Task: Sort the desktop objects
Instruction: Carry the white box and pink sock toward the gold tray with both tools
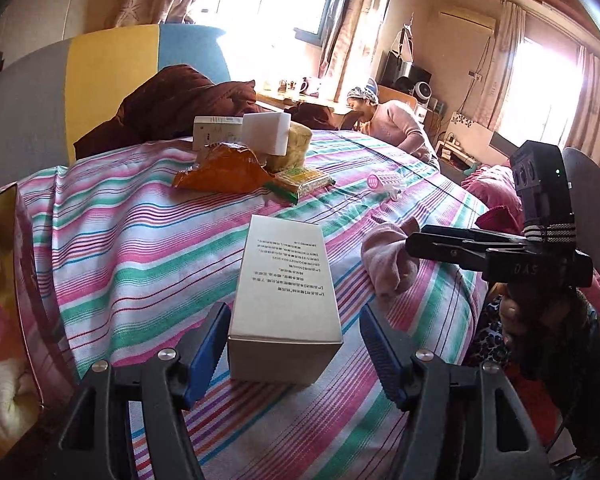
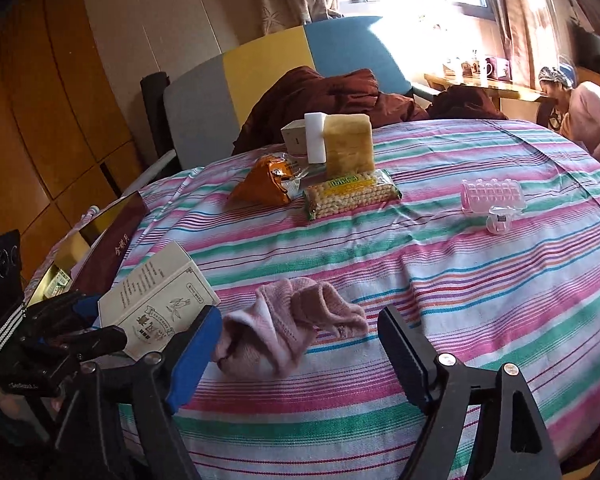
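Left gripper (image 1: 294, 354) jaws apart, straddling the near end of the grey carton (image 1: 286, 300), no contact visible. Right gripper (image 2: 300, 354) also spread, pink sock (image 2: 290, 326) lying between its fingers on the striped cloth (image 2: 480, 280). Snacks sit far centre.

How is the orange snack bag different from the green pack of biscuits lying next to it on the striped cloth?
The orange snack bag is crumpled and puffed into a peak, while the green pack of biscuits lies flat and neat. The bag is opaque foil, so its contents are hidden; the pack is see-through, showing rows of pale biscuits. The bag looks torn open at one end; the pack looks sealed. Both are snacks resting on the striped cloth, in front of the upright blocks.
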